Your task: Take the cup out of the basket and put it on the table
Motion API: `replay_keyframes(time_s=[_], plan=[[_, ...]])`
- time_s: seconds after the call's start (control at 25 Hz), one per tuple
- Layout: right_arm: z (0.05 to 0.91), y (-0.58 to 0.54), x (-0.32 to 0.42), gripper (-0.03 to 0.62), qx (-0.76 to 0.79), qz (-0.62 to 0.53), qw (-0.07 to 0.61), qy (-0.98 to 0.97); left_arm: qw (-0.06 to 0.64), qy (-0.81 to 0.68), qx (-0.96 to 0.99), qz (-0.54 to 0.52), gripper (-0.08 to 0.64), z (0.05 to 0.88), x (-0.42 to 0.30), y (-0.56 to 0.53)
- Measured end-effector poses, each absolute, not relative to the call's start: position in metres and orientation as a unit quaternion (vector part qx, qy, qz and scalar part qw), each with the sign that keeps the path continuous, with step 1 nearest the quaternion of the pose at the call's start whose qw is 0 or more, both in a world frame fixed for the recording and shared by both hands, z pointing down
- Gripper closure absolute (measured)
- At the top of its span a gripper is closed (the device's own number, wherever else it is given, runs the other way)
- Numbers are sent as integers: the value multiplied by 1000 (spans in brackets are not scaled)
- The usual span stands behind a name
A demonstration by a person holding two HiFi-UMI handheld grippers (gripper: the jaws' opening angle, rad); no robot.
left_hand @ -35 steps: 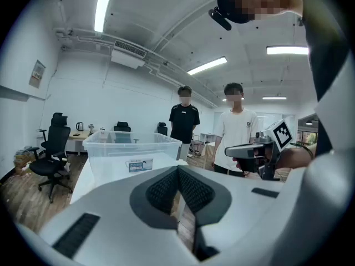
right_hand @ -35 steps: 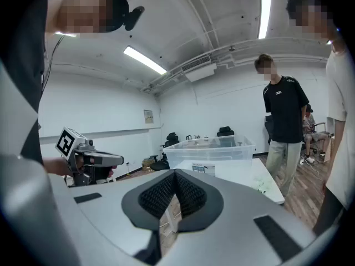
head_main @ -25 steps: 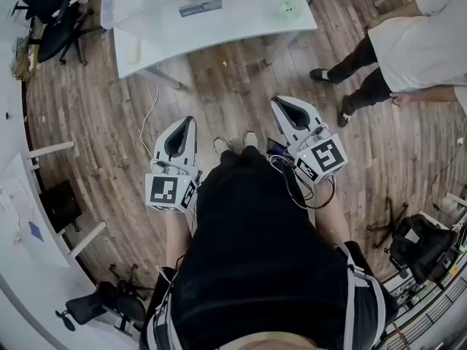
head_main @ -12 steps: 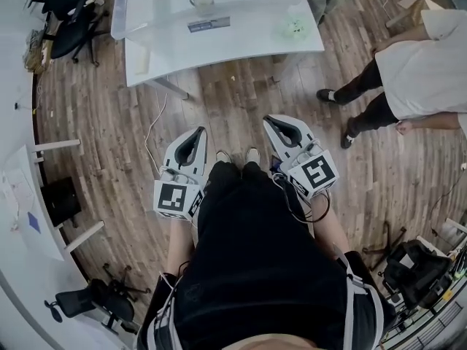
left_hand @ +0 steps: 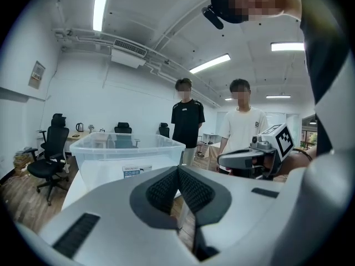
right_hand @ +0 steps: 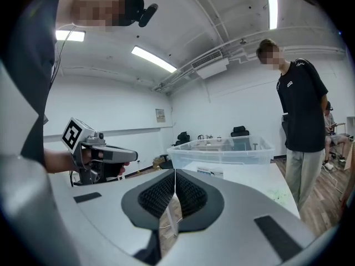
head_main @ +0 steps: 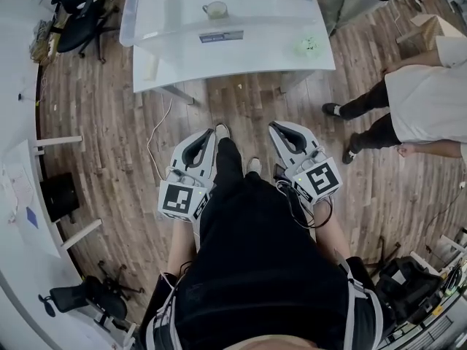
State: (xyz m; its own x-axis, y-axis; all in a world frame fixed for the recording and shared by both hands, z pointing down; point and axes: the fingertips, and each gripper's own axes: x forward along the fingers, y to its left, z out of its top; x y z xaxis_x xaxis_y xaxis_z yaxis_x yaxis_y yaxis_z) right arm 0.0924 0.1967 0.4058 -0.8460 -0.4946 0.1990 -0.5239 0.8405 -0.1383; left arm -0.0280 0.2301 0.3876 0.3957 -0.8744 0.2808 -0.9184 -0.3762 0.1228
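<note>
Left gripper [head_main: 207, 134] and right gripper [head_main: 276, 127] have fingers [left_hand: 162, 192] pressed together, empty; cup [head_main: 216, 9] sits in basket [head_main: 168, 13] well beyond them.

**Plenty I couldn't make out here**

In the head view the cup [head_main: 215, 9] was just a tiny pale shape inside the basket [head_main: 157, 17], and I couldn't tell if anything was in it. The top of the frame chopped off the basket's far edge. The label [head_main: 221, 36] on its wall was way too small to read, and so was the little greenish thing [head_main: 309, 46] on the table [head_main: 241, 68]. The bystander in white [head_main: 427, 111] ran off the right edge. In the left gripper view the left gripper [left_hand: 177, 170] covered the basket's lower part, and the cup didn't show through the cloudy plastic in either gripper view.
</note>
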Motion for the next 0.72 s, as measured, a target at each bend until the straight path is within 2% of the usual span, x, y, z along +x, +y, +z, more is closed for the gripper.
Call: replay_keyframes(time_s=[0.72], plan=[[394,73,-15,572,304,86,92,-944,106,-510,848,97,543,378,-144,94]])
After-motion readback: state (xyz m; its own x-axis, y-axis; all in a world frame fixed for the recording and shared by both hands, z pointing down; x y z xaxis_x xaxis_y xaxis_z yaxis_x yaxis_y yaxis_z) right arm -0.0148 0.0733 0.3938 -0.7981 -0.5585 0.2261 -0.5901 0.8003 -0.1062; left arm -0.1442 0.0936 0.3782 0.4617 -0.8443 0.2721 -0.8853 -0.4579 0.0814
